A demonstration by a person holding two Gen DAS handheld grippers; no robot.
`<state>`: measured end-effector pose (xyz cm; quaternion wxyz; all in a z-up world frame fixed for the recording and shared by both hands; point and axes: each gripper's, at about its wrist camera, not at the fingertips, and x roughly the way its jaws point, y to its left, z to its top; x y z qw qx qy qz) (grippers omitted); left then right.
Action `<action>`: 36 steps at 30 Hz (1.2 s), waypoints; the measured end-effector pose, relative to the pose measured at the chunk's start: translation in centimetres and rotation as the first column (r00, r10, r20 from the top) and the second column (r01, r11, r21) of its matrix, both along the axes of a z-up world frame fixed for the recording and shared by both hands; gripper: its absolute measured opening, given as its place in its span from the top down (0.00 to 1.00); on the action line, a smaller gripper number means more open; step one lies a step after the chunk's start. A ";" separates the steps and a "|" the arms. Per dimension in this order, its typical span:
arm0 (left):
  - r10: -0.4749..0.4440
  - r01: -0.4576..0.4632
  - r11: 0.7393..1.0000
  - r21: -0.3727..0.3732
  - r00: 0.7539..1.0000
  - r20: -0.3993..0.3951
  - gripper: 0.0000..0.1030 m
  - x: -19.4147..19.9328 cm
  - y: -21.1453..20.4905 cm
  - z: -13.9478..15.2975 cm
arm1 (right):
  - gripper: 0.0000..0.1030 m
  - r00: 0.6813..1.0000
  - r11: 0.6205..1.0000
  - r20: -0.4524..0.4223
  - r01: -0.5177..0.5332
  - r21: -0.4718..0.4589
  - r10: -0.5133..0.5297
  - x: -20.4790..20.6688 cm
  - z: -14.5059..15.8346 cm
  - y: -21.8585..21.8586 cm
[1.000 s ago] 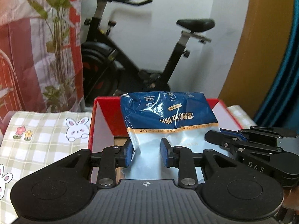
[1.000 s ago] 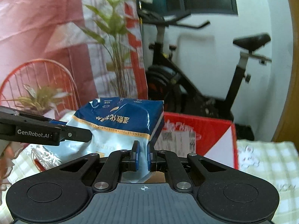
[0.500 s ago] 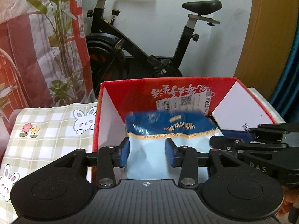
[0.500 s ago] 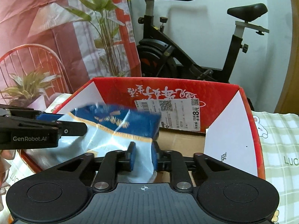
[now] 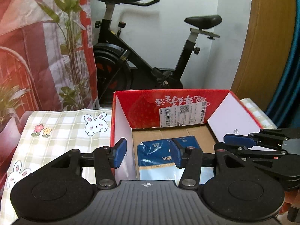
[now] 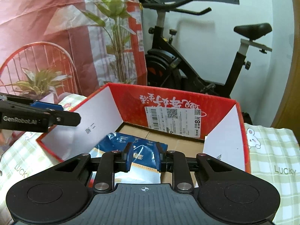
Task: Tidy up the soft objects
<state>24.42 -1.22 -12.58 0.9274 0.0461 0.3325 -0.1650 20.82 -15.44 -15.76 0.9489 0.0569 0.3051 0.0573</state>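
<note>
A blue and white soft pack of cotton pads (image 5: 155,159) lies flat on the cardboard floor of an open red box (image 5: 168,95). My left gripper (image 5: 149,152) hovers over the pack at the box's near left; its jaws are opening and its pads stand clear of the pack. My right gripper (image 6: 144,157) is open just above the same pack (image 6: 120,140), pads not pressing it. Each gripper shows in the other's view: the right gripper (image 5: 238,140) at the right edge, the left gripper (image 6: 46,110) at the left. The pack's near end is hidden behind the gripper bodies.
The red box (image 6: 187,97) stands on a checked cloth with rabbits (image 5: 65,131). Behind it are a black exercise bike (image 5: 150,56), a leafy plant (image 6: 116,37), a red and white curtain (image 5: 28,46) and a red wire chair (image 6: 37,60).
The pack was held up over the box by both grippers; it dropped inside and now lies on the box floor. Both pairs of jaws have widened and let it go.
</note>
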 end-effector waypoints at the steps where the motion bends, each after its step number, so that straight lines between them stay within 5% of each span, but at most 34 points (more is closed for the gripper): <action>1: 0.002 -0.002 1.000 -0.006 1.000 0.003 0.48 -0.7 0.2 0.3 | 0.79 1.000 1.000 0.006 -0.001 0.000 0.001 -0.5 0.2 0.0; 10: -0.029 0.029 0.999 -0.025 1.000 0.007 0.48 -8.1 2.0 1.0 | 0.79 0.998 0.999 0.058 -0.033 0.026 0.031 -6.6 1.9 0.9; 16: -0.007 0.006 1.000 -0.015 1.000 -0.029 0.52 -13.5 3.7 -1.0 | 0.79 0.998 0.996 0.036 -0.053 0.078 0.051 -11.5 1.3 1.3; 22: 0.003 -0.012 0.997 -0.081 0.994 -0.109 0.55 -17.6 5.2 -3.9 | 0.79 0.999 0.994 -0.035 -0.038 0.099 0.041 -15.7 -0.5 0.8; 36: -0.016 -0.017 0.987 -0.158 0.979 -0.204 0.55 -19.0 5.2 -7.1 | 0.69 0.981 0.979 -0.174 0.120 0.165 -0.091 -22.7 -4.7 -2.4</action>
